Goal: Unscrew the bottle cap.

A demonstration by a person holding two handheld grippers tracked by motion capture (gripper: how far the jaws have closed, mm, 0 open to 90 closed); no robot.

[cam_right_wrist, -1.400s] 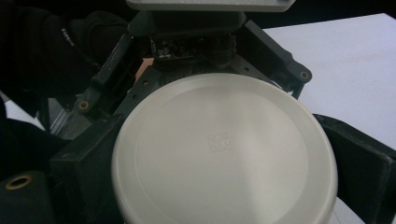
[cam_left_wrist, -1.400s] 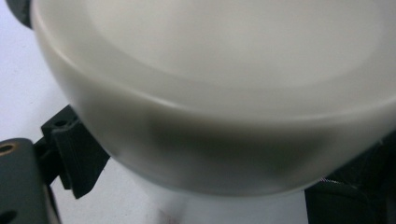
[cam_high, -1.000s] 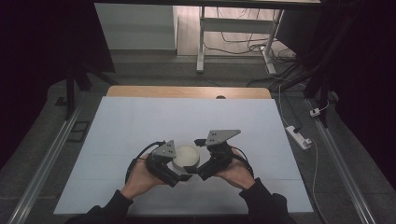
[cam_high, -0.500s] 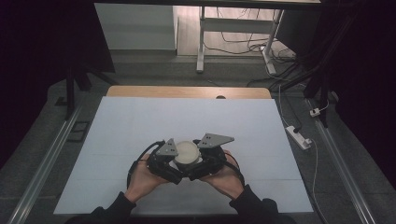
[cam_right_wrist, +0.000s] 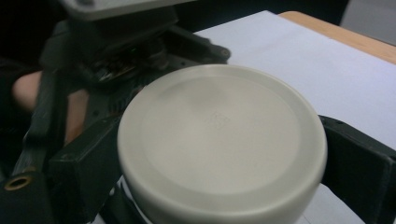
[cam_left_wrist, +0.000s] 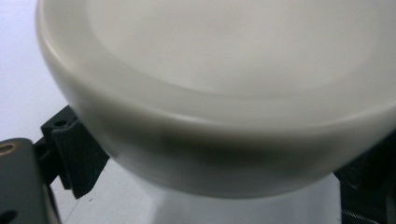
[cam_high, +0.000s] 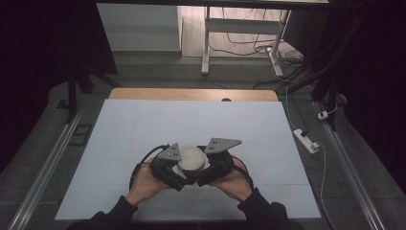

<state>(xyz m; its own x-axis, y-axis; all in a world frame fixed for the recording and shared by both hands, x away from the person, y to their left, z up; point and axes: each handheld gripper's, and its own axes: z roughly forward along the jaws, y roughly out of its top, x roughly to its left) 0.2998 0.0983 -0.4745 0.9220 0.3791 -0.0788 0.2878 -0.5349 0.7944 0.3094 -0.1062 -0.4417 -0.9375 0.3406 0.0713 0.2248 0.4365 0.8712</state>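
Near the table's (cam_high: 143,124) six-o'clock edge (bare surface toward twelve), the lid (cam_high: 192,158) sits between both tools: left gripper (cam_high: 178,168) and right gripper (cam_high: 205,168) each pinch it.

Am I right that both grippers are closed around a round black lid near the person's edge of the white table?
Not quite: the lid is cream-white, not black, as the right gripper view shows. The rest holds: the left gripper and right gripper close around it near the person's edge of the white table.
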